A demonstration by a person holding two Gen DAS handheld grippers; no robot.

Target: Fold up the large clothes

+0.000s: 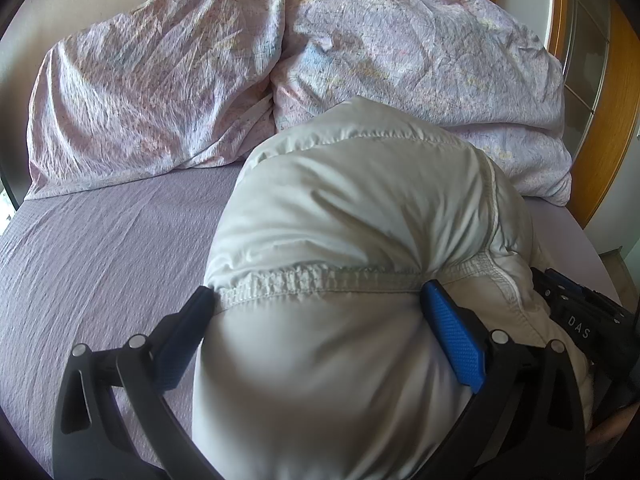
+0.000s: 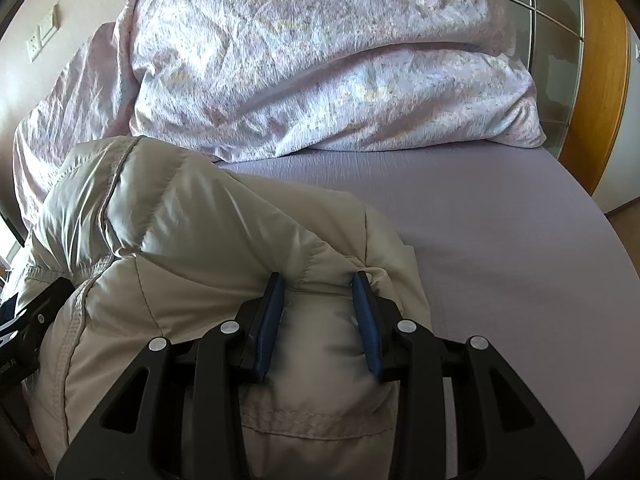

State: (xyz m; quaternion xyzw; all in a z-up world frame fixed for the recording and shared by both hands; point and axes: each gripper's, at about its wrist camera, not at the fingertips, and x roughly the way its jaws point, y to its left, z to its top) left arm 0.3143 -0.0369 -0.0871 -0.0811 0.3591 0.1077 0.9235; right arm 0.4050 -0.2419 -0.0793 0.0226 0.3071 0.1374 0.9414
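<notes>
The jacket (image 1: pixel 352 208) is a pale grey-beige padded one with stitched quilting lines and a gathered elastic hem. It lies bunched into a thick, puffy bundle on the bed (image 1: pixel 100 248), its far end against the pillows (image 1: pixel 160 92). In the right wrist view the jacket (image 2: pixel 208 232) looks creased, with a folded-over flap along its right edge.

A bed with a lilac crinkled fitted sheet (image 1: pixel 100 240) fills the area ahead of the claw. Two rumpled pale floral pillows (image 1: pixel 152 92) lie at its far end against a plain off-white wall (image 2: pixel 80 0) carrying a white socket plate (image 2: pixel 42 38). To the right stands an orange-brown wooden frame with frosted glass panels (image 2: pixel 556 40).
</notes>
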